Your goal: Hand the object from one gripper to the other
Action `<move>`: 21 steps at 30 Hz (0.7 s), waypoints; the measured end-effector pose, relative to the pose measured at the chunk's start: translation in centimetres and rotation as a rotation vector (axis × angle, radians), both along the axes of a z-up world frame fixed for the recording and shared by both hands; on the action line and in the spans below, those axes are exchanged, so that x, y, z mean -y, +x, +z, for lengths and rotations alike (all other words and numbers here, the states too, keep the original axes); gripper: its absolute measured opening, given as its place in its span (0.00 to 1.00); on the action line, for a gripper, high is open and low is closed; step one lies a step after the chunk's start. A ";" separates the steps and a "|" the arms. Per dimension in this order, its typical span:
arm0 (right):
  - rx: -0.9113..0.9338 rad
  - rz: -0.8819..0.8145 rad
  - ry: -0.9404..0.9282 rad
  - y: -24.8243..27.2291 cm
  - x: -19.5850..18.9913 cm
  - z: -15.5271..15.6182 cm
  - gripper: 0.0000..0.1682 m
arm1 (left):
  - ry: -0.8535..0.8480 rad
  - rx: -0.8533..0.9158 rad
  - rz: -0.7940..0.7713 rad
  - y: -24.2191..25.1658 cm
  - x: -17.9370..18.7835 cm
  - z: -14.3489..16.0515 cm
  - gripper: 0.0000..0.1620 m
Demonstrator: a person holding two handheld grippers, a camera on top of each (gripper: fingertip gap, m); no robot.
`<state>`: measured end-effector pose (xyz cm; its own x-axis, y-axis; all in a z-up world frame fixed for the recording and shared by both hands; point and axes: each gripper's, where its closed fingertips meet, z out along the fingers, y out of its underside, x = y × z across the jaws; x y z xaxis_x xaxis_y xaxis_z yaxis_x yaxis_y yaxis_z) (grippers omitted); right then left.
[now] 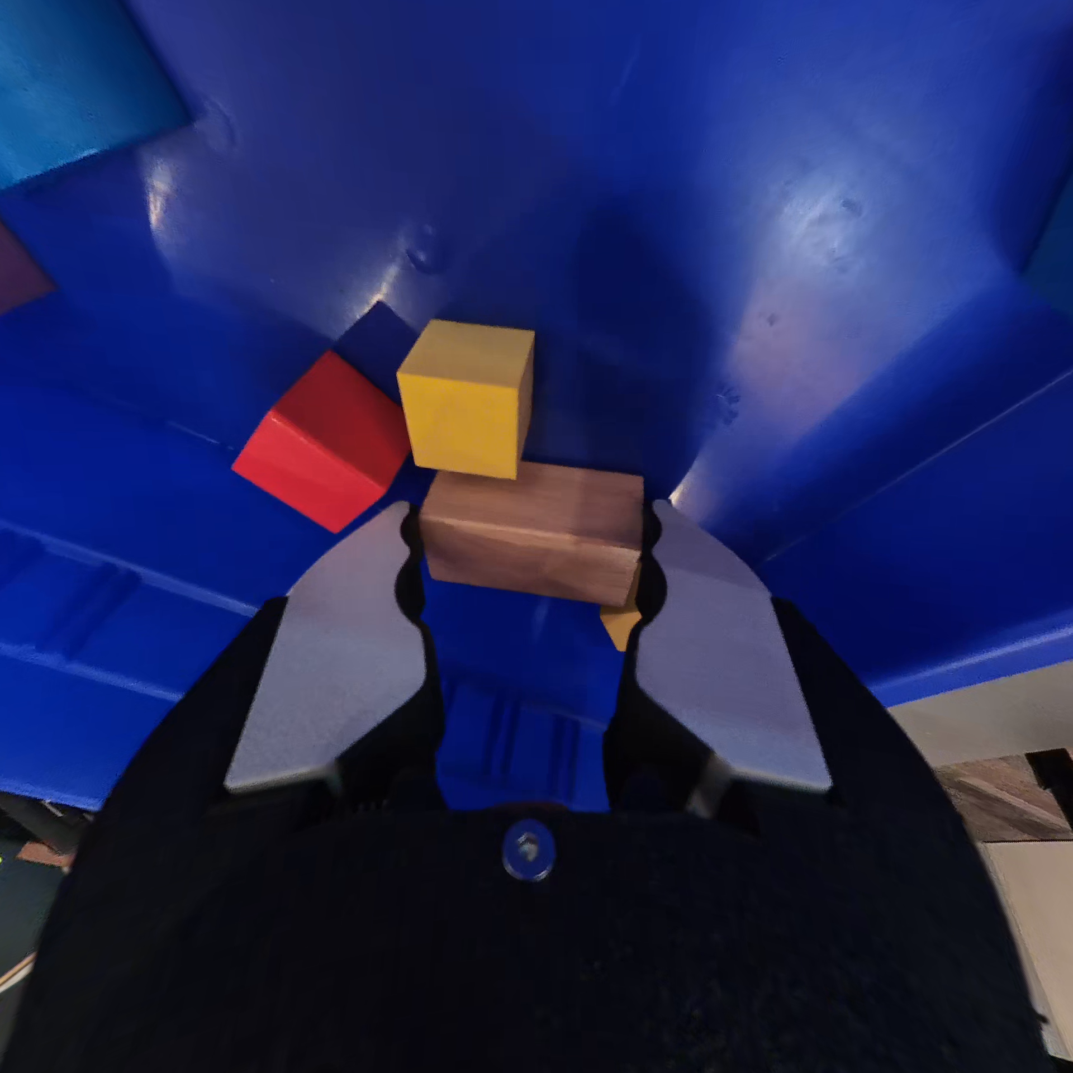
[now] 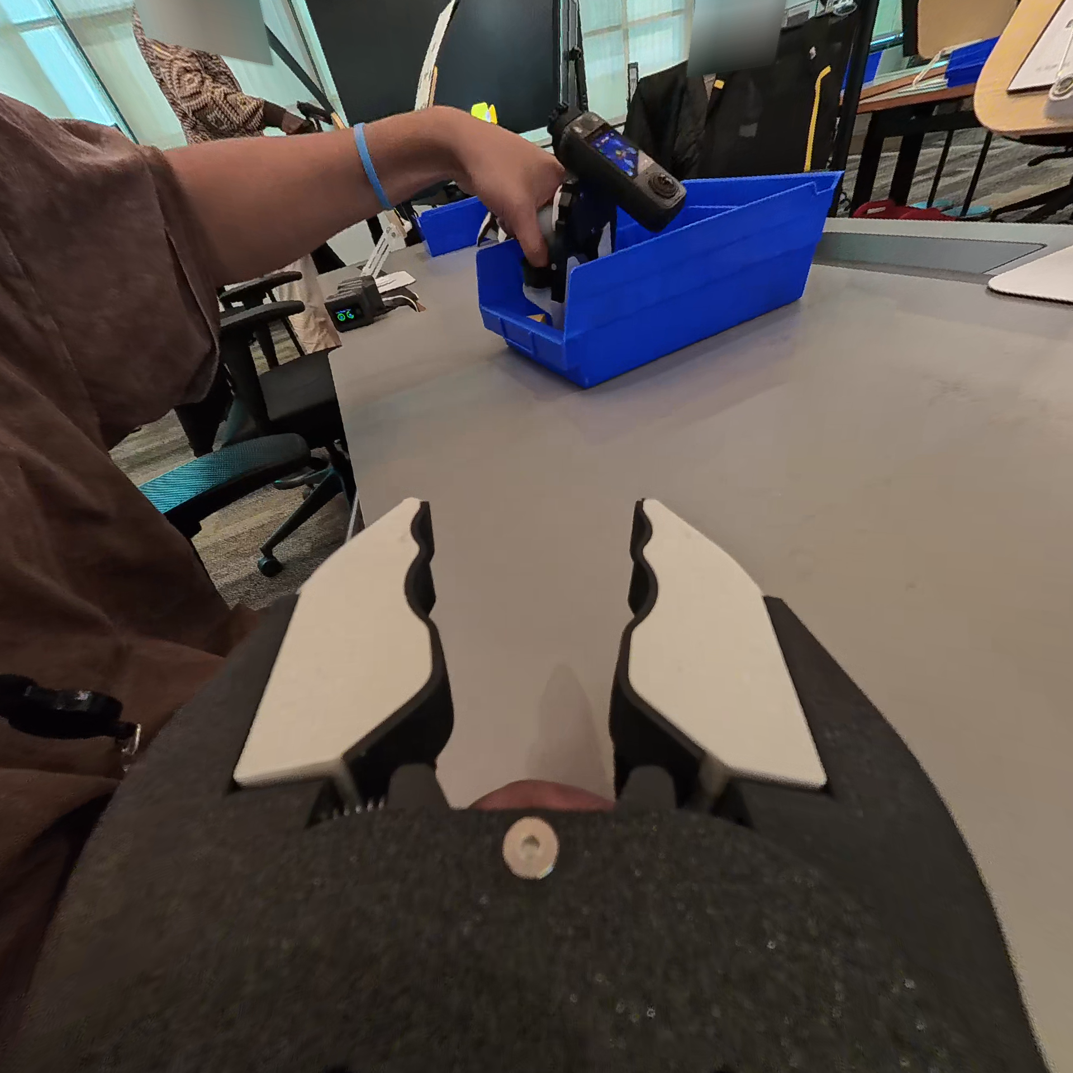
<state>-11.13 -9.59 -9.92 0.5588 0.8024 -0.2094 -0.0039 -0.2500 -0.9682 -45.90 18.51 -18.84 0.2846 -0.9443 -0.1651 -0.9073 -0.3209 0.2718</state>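
In the left wrist view my left gripper (image 1: 529, 522) reaches down into a blue bin (image 1: 755, 232). Its jaws are spread wide on either side of a brown wooden block (image 1: 531, 534), close against the block's two ends. A yellow cube (image 1: 467, 400) lies just beyond the block and a red block (image 1: 325, 441) to its left. A small yellow piece (image 1: 620, 624) peeks out under the brown block. My right gripper (image 2: 532, 517) is open and empty, low over the grey table (image 2: 813, 522), well short of the bin (image 2: 685, 302).
In the right wrist view a person's hand (image 2: 511, 180) holds the left gripper (image 2: 572, 244) inside the bin's near-left end. Office chairs (image 2: 261, 464) stand off the table's left edge. A second blue bin (image 2: 447, 223) sits farther back. Other people stand in the background.
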 end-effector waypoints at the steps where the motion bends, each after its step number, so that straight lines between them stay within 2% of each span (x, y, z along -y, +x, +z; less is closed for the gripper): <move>1: -0.001 0.001 -0.002 0.0 0.0 0.0 0.39 | -0.004 -0.003 0.002 -0.1 0.1 0.0 0.44; 5: -0.020 0.001 0.000 0.1 0.0 0.3 0.39 | 0.045 0.006 -0.063 -0.1 0.2 0.8 0.44; 8: -0.063 0.001 -0.032 0.4 -0.2 0.9 0.38 | 0.146 0.137 -0.080 1.0 0.2 3.7 0.44; 12: -0.043 -0.003 -0.184 0.9 -1.9 0.2 0.36 | 0.272 0.469 -0.144 4.3 1.8 9.9 0.44; 15: -0.024 -0.007 -0.364 0.9 -4.5 -0.7 0.42 | 0.336 0.764 -0.241 9.0 4.4 14.5 0.44; 18: -0.150 0.085 -0.475 -0.7 -7.2 1.6 0.46 | 0.339 1.036 -0.367 15.0 7.9 17.9 0.44; 21: -0.314 0.172 -0.522 -2.5 -10.2 5.2 0.45 | 0.320 1.207 -0.488 20.8 11.0 19.8 0.44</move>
<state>-13.63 0.66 -4.73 0.2792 0.6235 -0.7302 -0.1854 -0.7112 -0.6781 -25.06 7.47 0.96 0.0550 -0.9578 -0.2822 -0.5641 0.2034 -0.8003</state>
